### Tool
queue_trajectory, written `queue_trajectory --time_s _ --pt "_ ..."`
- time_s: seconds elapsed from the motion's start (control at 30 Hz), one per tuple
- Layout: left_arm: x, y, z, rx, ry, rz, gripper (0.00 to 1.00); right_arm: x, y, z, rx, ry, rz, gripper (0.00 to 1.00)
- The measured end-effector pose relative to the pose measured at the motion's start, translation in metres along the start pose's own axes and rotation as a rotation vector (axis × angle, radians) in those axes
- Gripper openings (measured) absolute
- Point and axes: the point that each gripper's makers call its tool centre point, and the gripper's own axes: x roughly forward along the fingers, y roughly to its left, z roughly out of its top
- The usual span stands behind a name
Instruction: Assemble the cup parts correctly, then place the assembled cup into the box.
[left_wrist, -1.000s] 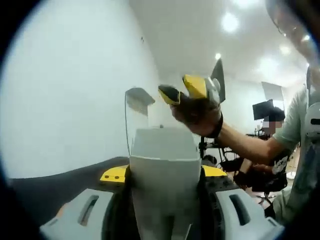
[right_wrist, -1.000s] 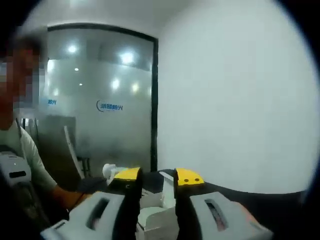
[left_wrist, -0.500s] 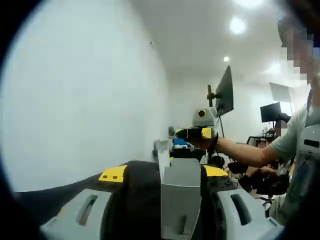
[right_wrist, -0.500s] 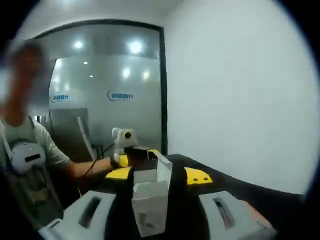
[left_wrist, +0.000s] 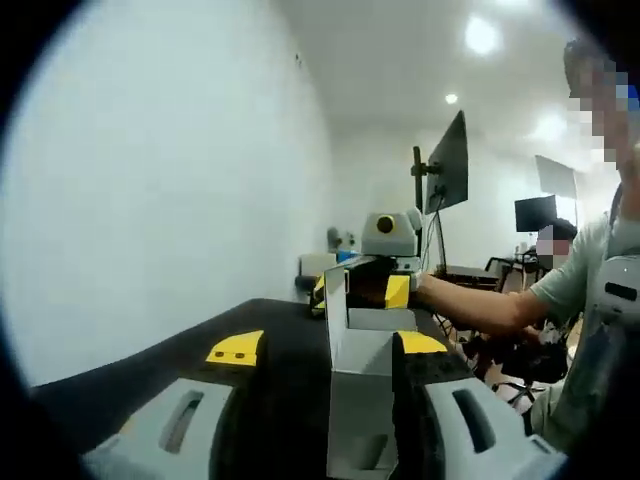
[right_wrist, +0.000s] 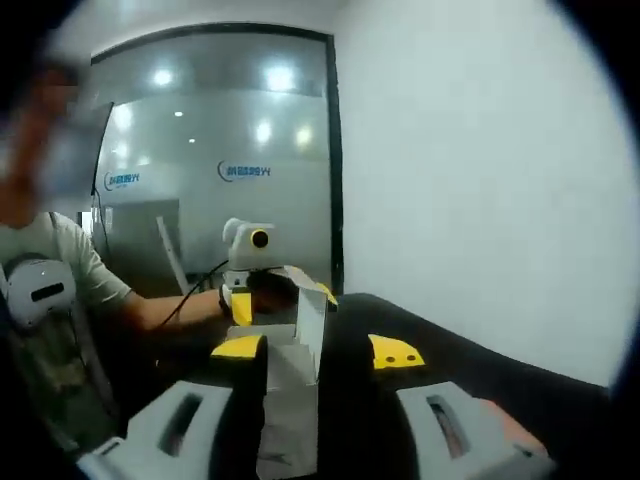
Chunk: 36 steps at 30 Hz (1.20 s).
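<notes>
In the left gripper view, a white wall (left_wrist: 170, 180) fills the left half, and a black table (left_wrist: 270, 330) runs across below it. Low in the centre, the left hand-held gripper (left_wrist: 318, 348) has its yellow-tipped jaws spread, with a white cardboard box (left_wrist: 358, 385) standing upright between them, its flap open at the top; whether the jaws press on it I cannot tell, and its inside is hidden. Just beyond, right of centre, the right hand-held gripper (left_wrist: 362, 290) is at the box's far edge.

In the right gripper view, the same box (right_wrist: 290, 385) stands upright between the spread jaws; the grip is unclear.
</notes>
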Motion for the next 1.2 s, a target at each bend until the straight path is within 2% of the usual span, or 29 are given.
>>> queue_trajectory --time_s 0.17,0.3,0.37,0.43,0.63,0.77,0.8,0.83,0.97,1.03,1.17,1.2 --pt "0.004 -0.001 0.001 -0.013 -0.008 -0.014 0.41 0.009 0.003 -0.012 0.004 0.016 0.026 0.36" --pt "0.01 -0.004 -0.011 0.0 0.052 -0.022 0.39 0.012 0.001 -0.021 0.006 0.038 0.028 0.36" --pt "0.012 -0.005 -0.015 0.002 0.07 -0.029 0.38 0.012 0.002 -0.019 -0.002 0.033 0.029 0.35" --pt "0.013 -0.007 -0.013 -0.008 0.075 -0.031 0.37 0.012 0.003 -0.019 -0.038 0.062 0.02 0.34" --pt "0.014 -0.008 -0.017 0.034 0.235 -0.016 0.36 0.016 0.005 -0.019 -0.167 0.207 0.019 0.33" --pt "0.013 -0.008 -0.016 0.086 0.288 0.008 0.35 0.018 0.003 -0.012 -0.327 0.226 -0.023 0.31" --pt "0.013 -0.009 -0.016 0.097 0.291 0.008 0.35 0.019 0.006 -0.009 -0.384 0.212 -0.024 0.29" --pt "0.012 -0.01 -0.016 0.1 0.293 0.006 0.35 0.019 0.009 -0.01 -0.373 0.211 -0.024 0.28" --pt "0.01 -0.009 -0.017 0.095 0.297 0.008 0.35 0.018 0.013 -0.008 -0.42 0.208 -0.03 0.26" --pt "0.01 -0.009 -0.017 0.09 0.293 0.012 0.35 0.016 0.016 -0.008 -0.477 0.218 -0.044 0.26" --pt "0.009 -0.009 -0.018 0.081 0.289 0.011 0.35 0.011 0.028 -0.003 -0.474 0.197 -0.037 0.25" --pt "0.009 -0.008 -0.017 0.081 0.287 0.012 0.35 0.007 0.023 -0.003 -0.467 0.197 -0.031 0.25"
